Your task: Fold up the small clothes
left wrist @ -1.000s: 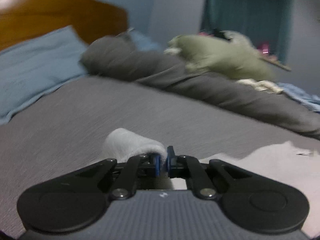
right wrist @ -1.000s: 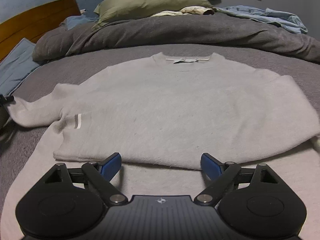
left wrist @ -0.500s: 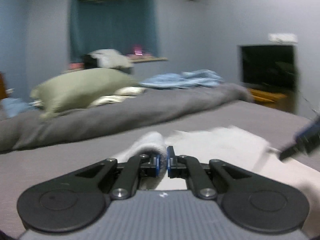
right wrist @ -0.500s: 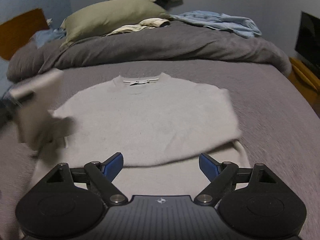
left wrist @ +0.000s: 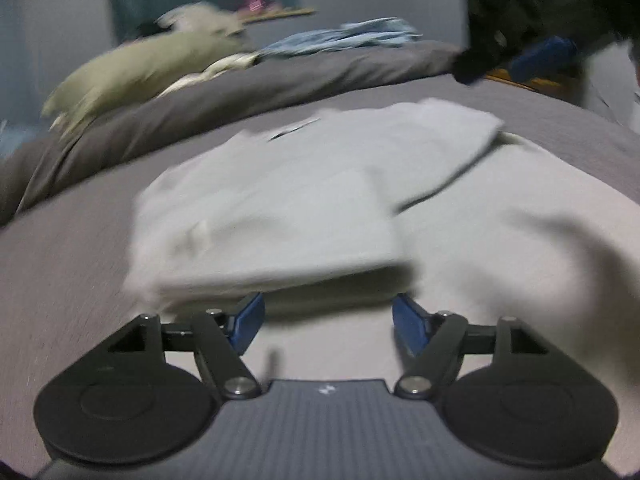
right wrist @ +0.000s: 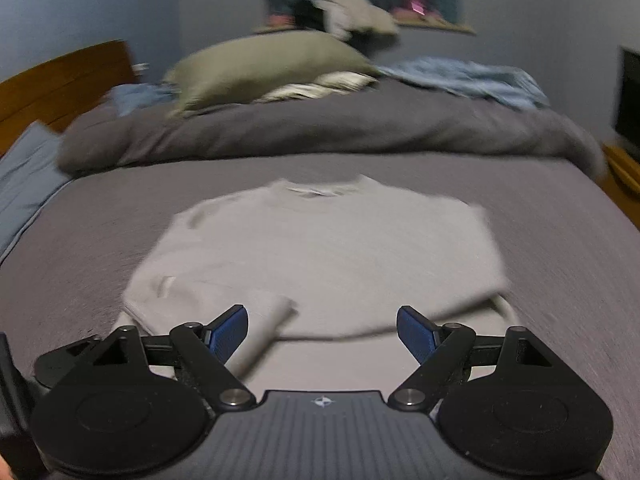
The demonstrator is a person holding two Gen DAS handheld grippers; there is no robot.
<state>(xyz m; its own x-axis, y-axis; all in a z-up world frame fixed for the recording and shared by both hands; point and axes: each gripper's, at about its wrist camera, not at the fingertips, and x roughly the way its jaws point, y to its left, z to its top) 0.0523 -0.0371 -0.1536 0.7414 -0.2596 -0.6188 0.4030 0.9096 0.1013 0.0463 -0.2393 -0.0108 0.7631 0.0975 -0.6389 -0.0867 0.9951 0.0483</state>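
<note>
A pale grey sweater (right wrist: 328, 248) lies flat on the grey bed, collar toward the far side. Both its sleeves are folded in over the body; the left sleeve's cuff (right wrist: 264, 332) rests by the near hem. My left gripper (left wrist: 328, 316) hovers over the near hem of the sweater (left wrist: 280, 200). Its jaws are opening and nothing is between the blue pads. My right gripper (right wrist: 322, 328) stands open above the same hem, empty. In the left wrist view the right gripper (left wrist: 536, 56) shows blurred at the top right.
A rolled dark grey duvet (right wrist: 320, 128) crosses the bed beyond the sweater, with an olive pillow (right wrist: 260, 68) and blue clothes (right wrist: 460, 80) on it. A wooden headboard (right wrist: 60, 76) and blue pillow (right wrist: 24, 176) stand at left, a dark screen (right wrist: 628, 96) at right.
My left gripper swung right with the sleeve cuff pinched, carried it over the sweater's body, then opened and let it go. My right gripper rose a little and stayed open.
</note>
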